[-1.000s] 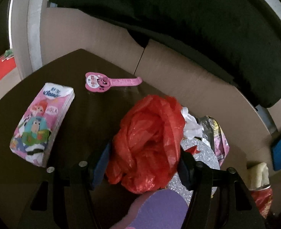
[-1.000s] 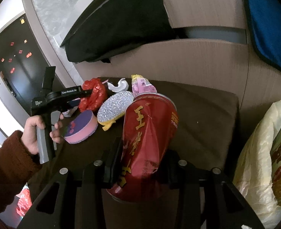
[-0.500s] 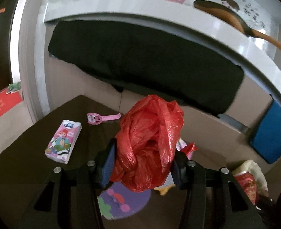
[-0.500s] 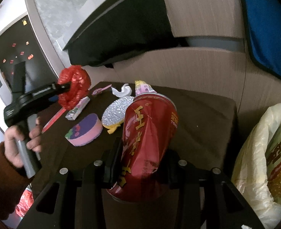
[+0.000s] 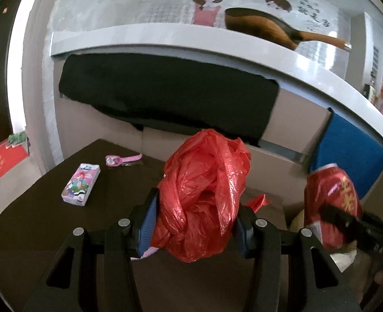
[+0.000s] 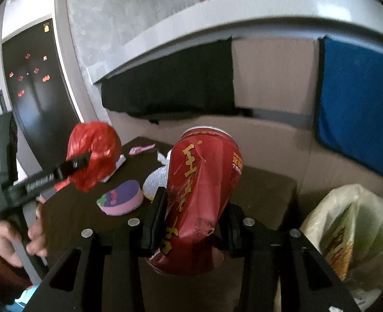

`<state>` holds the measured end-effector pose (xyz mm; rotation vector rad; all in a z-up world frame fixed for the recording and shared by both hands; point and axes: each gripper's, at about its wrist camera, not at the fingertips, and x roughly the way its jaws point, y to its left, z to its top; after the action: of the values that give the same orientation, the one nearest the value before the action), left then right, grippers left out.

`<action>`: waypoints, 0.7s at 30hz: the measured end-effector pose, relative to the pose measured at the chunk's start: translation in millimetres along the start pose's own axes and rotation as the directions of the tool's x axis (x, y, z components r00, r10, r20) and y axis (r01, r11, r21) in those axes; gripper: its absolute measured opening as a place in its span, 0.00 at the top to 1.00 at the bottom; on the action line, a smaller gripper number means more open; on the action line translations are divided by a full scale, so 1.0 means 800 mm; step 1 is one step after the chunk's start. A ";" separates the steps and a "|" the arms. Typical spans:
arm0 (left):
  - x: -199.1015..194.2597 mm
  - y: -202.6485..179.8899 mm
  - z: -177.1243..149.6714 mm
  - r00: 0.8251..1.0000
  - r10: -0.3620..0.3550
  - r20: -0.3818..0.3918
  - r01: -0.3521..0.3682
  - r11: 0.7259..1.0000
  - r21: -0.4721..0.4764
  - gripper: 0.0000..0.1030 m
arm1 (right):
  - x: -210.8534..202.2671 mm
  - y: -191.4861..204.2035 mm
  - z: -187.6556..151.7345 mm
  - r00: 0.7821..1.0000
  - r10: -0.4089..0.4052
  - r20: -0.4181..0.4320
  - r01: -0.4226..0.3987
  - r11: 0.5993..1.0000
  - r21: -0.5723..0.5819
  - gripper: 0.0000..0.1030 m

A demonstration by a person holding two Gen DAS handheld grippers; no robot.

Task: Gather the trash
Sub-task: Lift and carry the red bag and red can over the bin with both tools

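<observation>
My left gripper (image 5: 194, 223) is shut on a crumpled red plastic bag (image 5: 204, 195) and holds it in the air above the dark brown table (image 5: 48, 221); the bag also shows in the right wrist view (image 6: 94, 160). My right gripper (image 6: 191, 223) is shut on a dented red drink can (image 6: 199, 197), lifted off the table; the can also shows in the left wrist view (image 5: 331, 205). A trash bin lined with a pale plastic bag (image 6: 352, 234) stands off the table's right side, below and right of the can.
On the table lie a tissue pack (image 5: 81, 184), a pink tag (image 5: 122, 159), a purple and pink sponge (image 6: 121, 201), a silver glittery disc (image 6: 155, 186) and white crumpled paper (image 6: 163, 157). A black cushion (image 5: 165, 96) and a blue cushion (image 6: 357, 104) lean behind.
My left gripper has lifted the red bag off the table and carried it up and rightward, toward the can. My right gripper has raised the can and tilted upward.
</observation>
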<state>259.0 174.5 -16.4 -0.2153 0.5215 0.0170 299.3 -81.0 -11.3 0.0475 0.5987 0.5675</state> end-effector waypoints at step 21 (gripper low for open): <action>-0.088 -0.192 0.051 0.964 -0.129 0.232 0.086 0.978 0.188 0.50 | -0.163 -0.049 0.044 0.960 -0.139 0.242 0.157 0.986 -0.057 0.66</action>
<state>228.7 35.3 84.0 -0.0659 0.2635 -0.1079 249.7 -177.8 77.4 -0.0009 0.3435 0.4308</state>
